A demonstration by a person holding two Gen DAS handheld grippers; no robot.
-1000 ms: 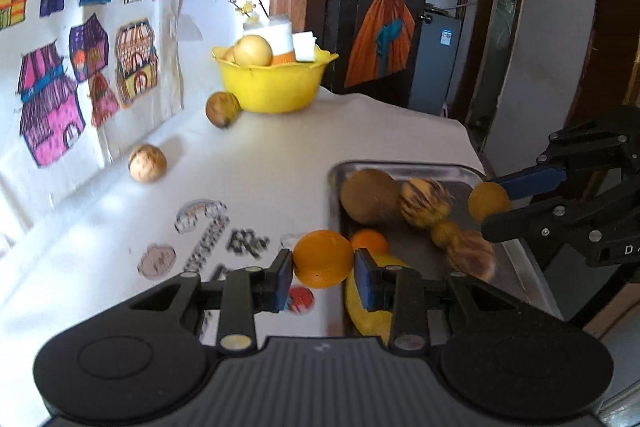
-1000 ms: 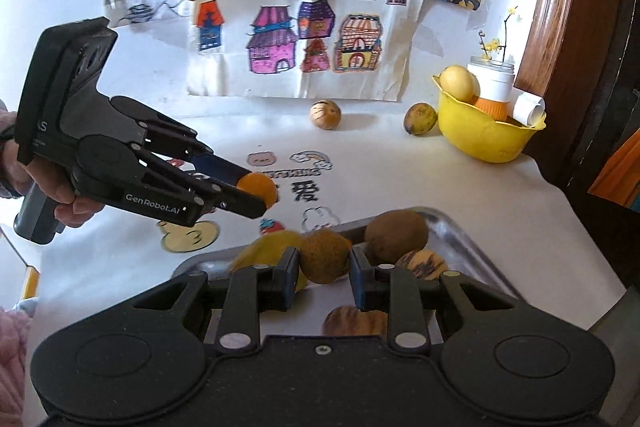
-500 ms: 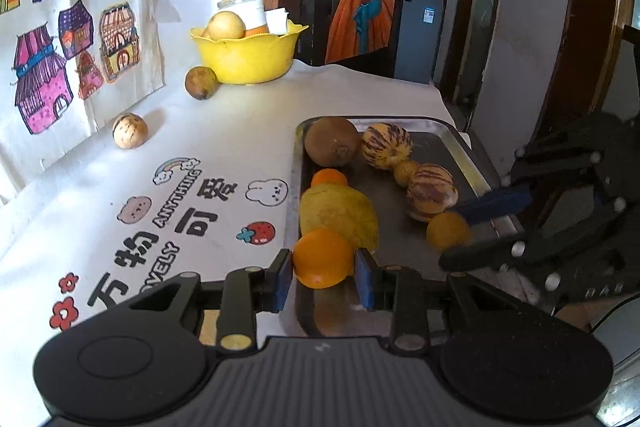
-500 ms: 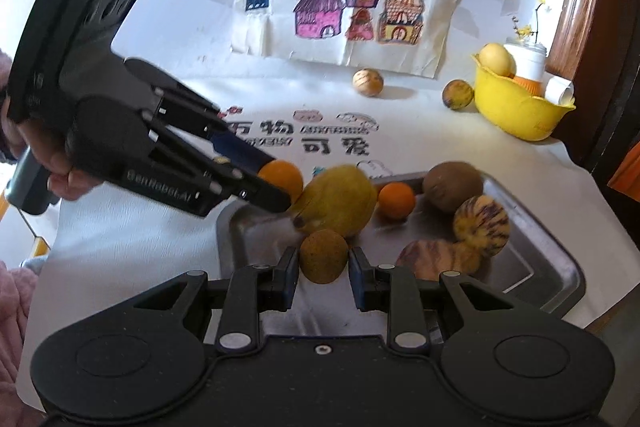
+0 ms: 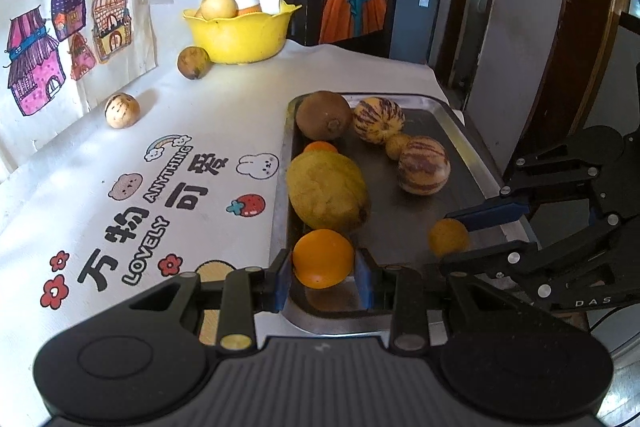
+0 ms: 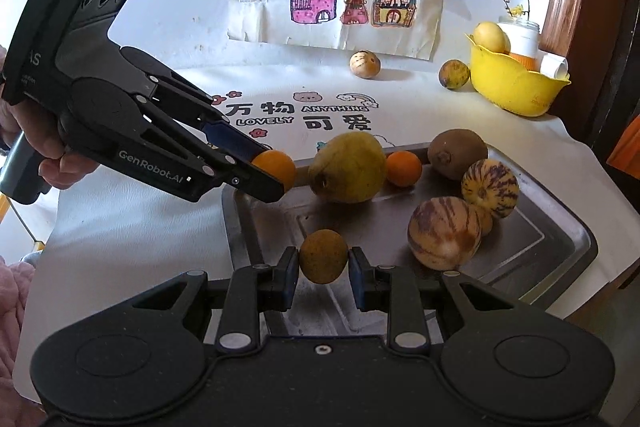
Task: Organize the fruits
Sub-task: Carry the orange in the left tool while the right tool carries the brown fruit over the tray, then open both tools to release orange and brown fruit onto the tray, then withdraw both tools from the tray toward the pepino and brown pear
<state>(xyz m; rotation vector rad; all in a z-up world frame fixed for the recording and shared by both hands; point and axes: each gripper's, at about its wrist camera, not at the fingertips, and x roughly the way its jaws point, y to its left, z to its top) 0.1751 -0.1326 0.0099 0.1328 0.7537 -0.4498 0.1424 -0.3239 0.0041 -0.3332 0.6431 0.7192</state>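
The left gripper (image 5: 323, 273) pinches an orange (image 5: 323, 258) between its blue pads, holding it over the near left corner of the metal tray (image 5: 472, 187). The right gripper (image 6: 323, 269) is clamped on a small brown fruit (image 6: 323, 256), held over the tray's near end. The tray lies at the table's right edge on a white printed cloth (image 5: 120, 155). In it sit a big yellow-green fruit (image 5: 326, 190) along the left side, a small orange (image 6: 403, 168) and a brown kiwi-like fruit (image 5: 324, 115) toward the far left corner, and 2 striped melons (image 5: 423, 165) — with a small yellowish fruit (image 5: 397, 145) between them. A yellow bowl (image 5: 240, 35) stands at the table's far edge, a dull round fruit (image 5: 193, 62) just beside it and a pale round fruit (image 5: 122, 110) near the drawings on the wall. A hand (image 6: 48, 155) grips the left tool's handle.
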